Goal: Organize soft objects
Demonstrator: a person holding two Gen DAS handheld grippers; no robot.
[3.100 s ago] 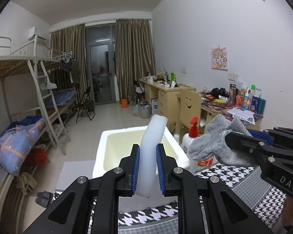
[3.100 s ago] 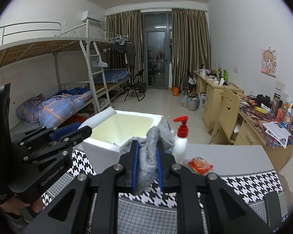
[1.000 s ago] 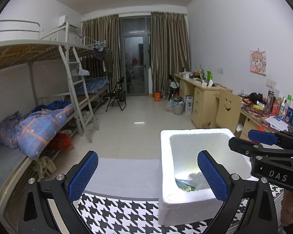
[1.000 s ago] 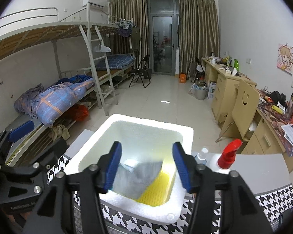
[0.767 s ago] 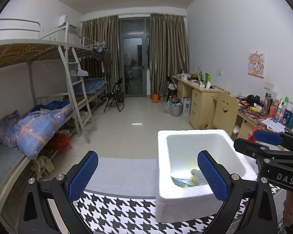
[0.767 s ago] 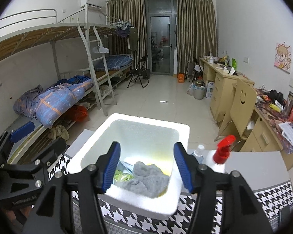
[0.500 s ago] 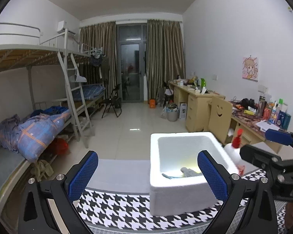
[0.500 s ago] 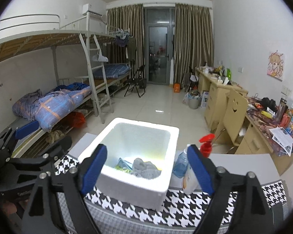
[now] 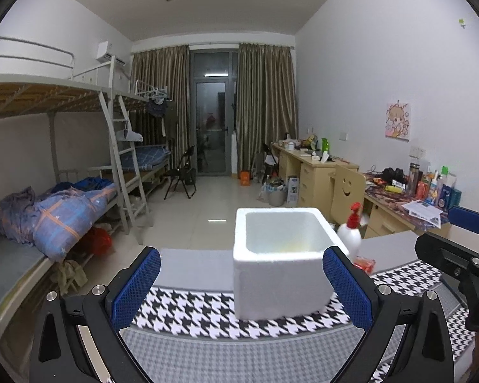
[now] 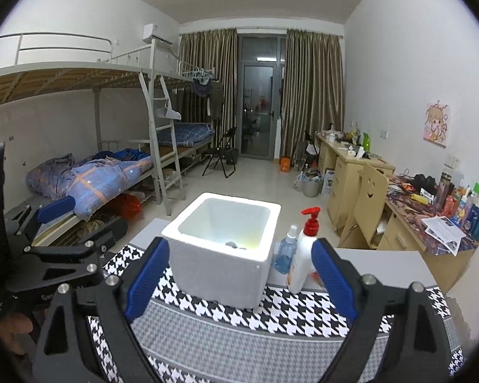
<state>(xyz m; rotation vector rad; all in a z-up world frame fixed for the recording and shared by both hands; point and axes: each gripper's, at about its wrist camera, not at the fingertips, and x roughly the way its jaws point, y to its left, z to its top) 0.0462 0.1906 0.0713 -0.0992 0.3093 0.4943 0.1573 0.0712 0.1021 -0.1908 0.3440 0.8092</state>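
On the table in front of me, my left gripper (image 9: pixel 241 290) stands with its jaws spread wide and nothing between the blue pads (image 9: pixel 136 287); it holds nothing and touches nothing. My right gripper (image 10: pixel 241 282) is just as wide, having just been opening, and its pads (image 10: pixel 333 279) too are bare and clear of everything. From each wrist camera I can see the other gripper at the edge of the view, level with mine and apart from the box.

Ahead of both grippers the white foam box (image 10: pixel 222 274) sits upright on the black-and-white houndstooth cloth (image 10: pixel 297 314) that covers the near part of the table (image 9: pixel 188 268). Through the right camera I catch a small grey bit of soft cloth (image 10: pixel 231 244) low inside the box, against its near wall, and a faint yellow patch beside it; the rest of the contents are hidden by the rim. From the left camera only a yellowish tinge shows inside the box.

Just beside the box on its right stand a white pump bottle with a red top (image 10: pixel 303 255) and a small blue spray bottle (image 10: pixel 285 255), the two nearly touching. A red packet (image 9: pixel 364 263) lies on the table near the pump bottle's base.
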